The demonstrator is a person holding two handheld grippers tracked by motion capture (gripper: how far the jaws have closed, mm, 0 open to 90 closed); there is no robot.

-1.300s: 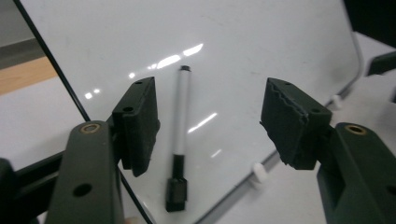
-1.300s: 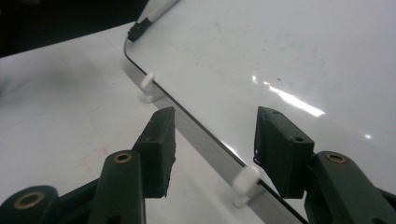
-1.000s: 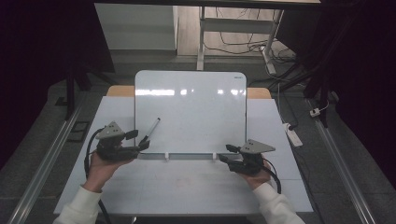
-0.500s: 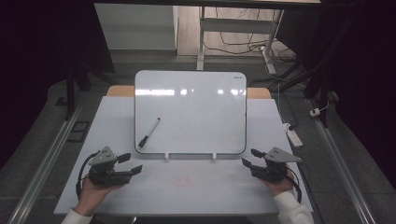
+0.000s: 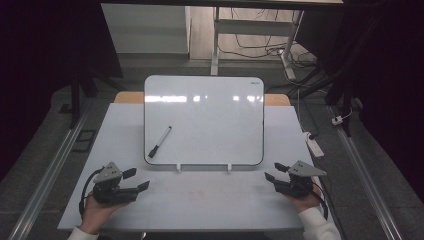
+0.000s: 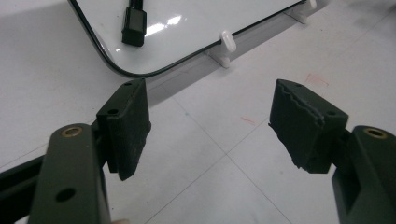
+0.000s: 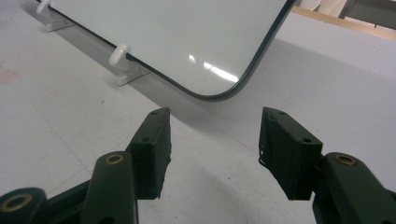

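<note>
A: left gripper view – marker [image 6: 134, 21] is cut by the top edge. Black end shows, rest of the barrel is out of picture.
B: whiteboard [image 6: 196, 18] too – near corner and bottom rim there, rest is past the top edge.
A: same in the right gripper view, whiteboard [image 7: 187, 42] runs off the top.
B: high view – small logo at the whiteboard's [image 5: 205, 120] far right corner, too small to read.
A: faint red marks on the desk [image 5: 210, 200] near the front edge, can't tell what they are.
B: desk's front edge is partly hidden behind the sleeves.
</note>
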